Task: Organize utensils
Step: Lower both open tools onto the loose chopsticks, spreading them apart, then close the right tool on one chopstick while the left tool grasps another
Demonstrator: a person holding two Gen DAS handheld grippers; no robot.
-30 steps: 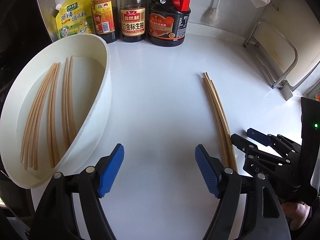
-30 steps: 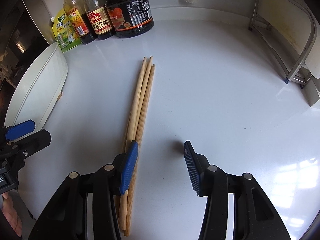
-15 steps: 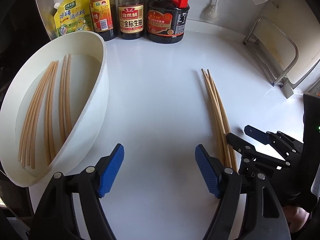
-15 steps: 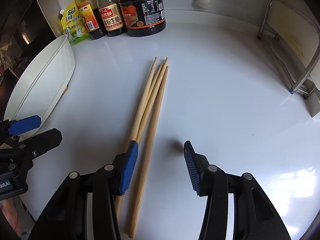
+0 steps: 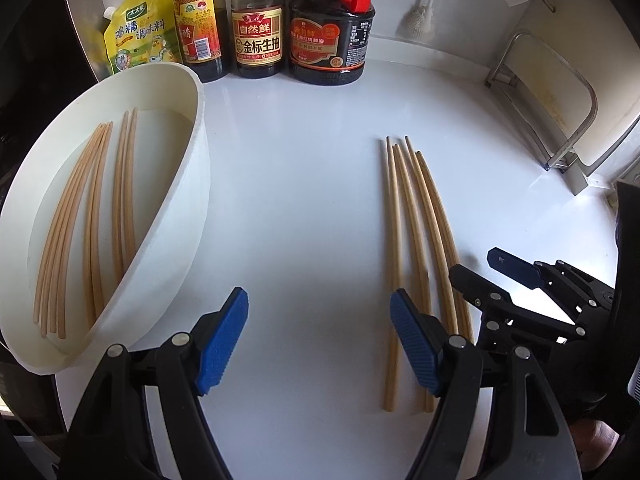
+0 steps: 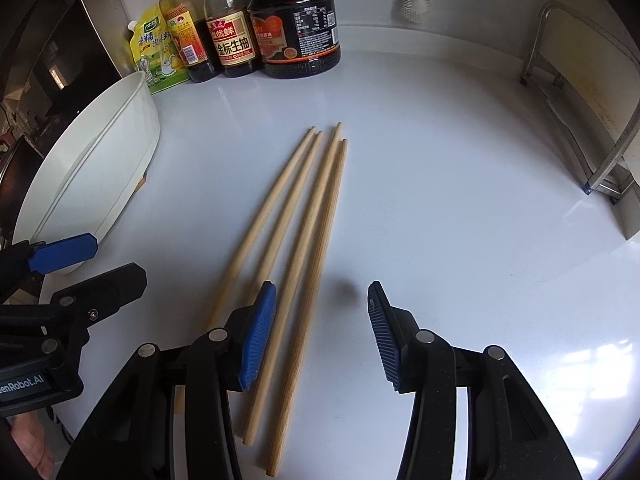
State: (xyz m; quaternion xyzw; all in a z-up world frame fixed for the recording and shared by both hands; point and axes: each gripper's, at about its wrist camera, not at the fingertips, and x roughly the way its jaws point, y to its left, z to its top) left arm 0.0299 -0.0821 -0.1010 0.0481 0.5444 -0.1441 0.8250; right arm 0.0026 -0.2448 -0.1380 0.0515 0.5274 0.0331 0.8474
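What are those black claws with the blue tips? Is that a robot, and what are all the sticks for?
No robot: a person holds one clamp tool in each hand, with a camera on each. One picture looks along the left gripper, the other along the right gripper. Both are open and hold nothing. Four wooden chopsticks lie loose on the white counter. More chopsticks already lie in the white tub on the left. Sauce bottles stand at the back.

Four wooden chopsticks lie loose beside the white tub.
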